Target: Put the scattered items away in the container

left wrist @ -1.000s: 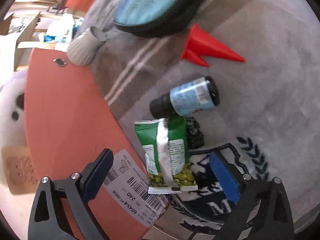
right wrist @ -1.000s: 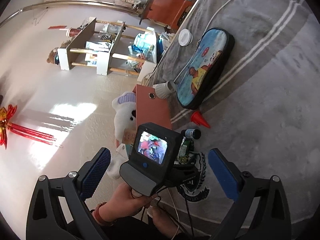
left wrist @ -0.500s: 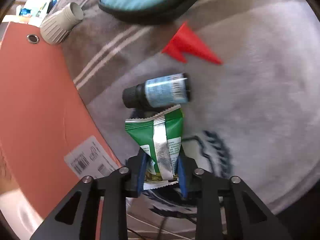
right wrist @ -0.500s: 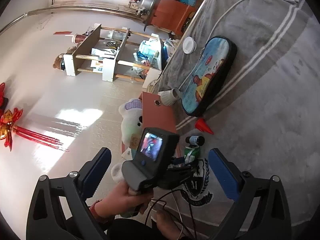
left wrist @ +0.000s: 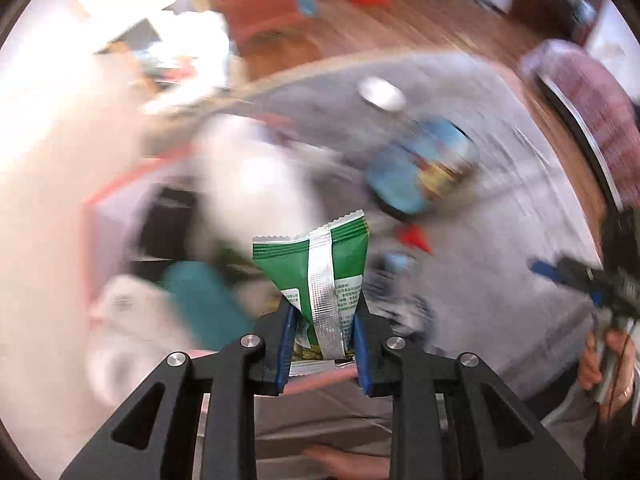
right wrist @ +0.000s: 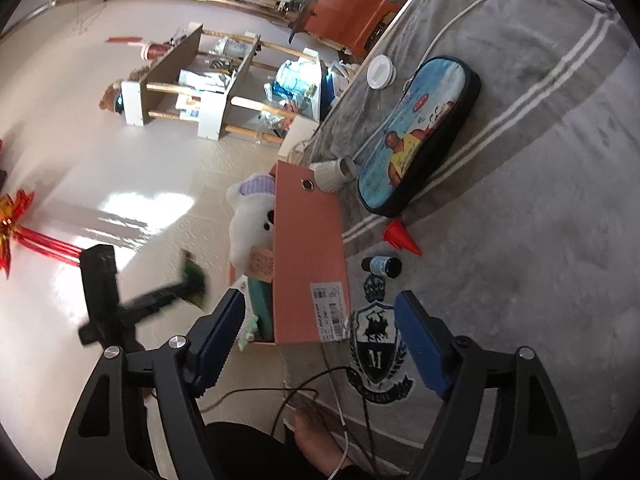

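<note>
the left claw [left wrist: 322, 354] is squeezed tight on a green snack bag [left wrist: 320, 276], with the blue pads pressing both sides of its lower part. the bag sticks up past the pads and is up in the air, not touching the rug. in the right wrist view the bag is a green blur [right wrist: 194, 278] up in the air, just beside the open side of the pink box [right wrist: 308, 256].

the right claw [right wrist: 320, 340] is half wide and its jaws are closing, with nothing between them.

on the gray rug [right wrist: 520, 240], a little dark bottle [right wrist: 382, 266] lies near the box. a red cone [right wrist: 400, 236] lies just past the bottle. a blue pencil case [right wrist: 416, 132] lies farther from the box than the cone. a white plush toy [right wrist: 252, 220] sits inside the box.
</note>
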The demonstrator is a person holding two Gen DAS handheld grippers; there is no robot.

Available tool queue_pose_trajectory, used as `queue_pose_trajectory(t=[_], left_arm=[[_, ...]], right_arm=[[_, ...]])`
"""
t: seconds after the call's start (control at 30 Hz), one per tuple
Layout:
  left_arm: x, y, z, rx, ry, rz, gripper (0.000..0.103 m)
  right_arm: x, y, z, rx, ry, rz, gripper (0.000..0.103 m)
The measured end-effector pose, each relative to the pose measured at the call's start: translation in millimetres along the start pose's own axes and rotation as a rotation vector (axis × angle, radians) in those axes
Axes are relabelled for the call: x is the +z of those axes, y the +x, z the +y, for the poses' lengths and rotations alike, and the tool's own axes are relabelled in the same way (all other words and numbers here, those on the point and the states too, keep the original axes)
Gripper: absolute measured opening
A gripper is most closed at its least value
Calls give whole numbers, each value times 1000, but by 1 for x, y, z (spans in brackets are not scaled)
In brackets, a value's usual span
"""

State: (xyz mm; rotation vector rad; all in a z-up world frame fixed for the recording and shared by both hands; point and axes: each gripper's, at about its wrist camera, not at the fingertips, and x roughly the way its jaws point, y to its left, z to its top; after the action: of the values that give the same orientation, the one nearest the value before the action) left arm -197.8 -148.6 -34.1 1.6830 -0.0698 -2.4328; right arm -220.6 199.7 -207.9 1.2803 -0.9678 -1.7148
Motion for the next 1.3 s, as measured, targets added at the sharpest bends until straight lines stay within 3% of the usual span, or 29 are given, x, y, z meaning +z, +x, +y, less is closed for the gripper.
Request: queue_pose_trajectory(t=[0.07,0.1,0.13,0.2,0.37,0.43,0.5,0.63,0.7,0.8,0.87,0.97,1.1,1.2,1.23,1.3], left_arm=[[-12,0,46,47,-77,-18,63],[-19,2,65,71,-115,-14,93],[-29,6,81,82,-159,-16,101],[-58,17,105,9,-275,-28,101],[-128,51,129,-407,-535,-25,101],[-148,70,125,-497,-572,-17,101],[-155,77,126,-554,-605,-1,101],[-164,70,141,-525,-683,-97,101],[-164,63,139,-493,-660,-132,101],[-162,50,139,-443,-646,-186,101],[-162,44,140,-406,-640,-211,101],[-162,36,140,-355,-637,-247,101],[-172,17,139,-253,-664,-283,101],[-177,6,139,-212,-668,-329,103],[-176,9,140,-215,-664,-318,103],[-173,15,141,-225,-664,-286,103]], right_arm=[[-3,6,2,-29,-20,18,76],[-5,10,5,-52,-39,30,76],[-8,16,10,-86,-72,44,76],[-13,32,27,-173,-184,70,76],[-35,117,93,-406,-663,228,66],[-45,159,103,-492,-836,315,60],[-50,195,93,-567,-913,400,55],[-50,243,60,-713,-990,512,53],[-46,254,51,-755,-1016,494,52],[-38,254,38,-814,-963,493,27],[-43,245,22,-828,-920,512,25],[-49,212,8,-797,-811,477,23],[-47,145,8,-604,-512,364,23],[-46,98,55,-399,-436,251,23],[-47,86,86,-317,-465,215,23],[-47,77,132,-255,-535,172,23]])
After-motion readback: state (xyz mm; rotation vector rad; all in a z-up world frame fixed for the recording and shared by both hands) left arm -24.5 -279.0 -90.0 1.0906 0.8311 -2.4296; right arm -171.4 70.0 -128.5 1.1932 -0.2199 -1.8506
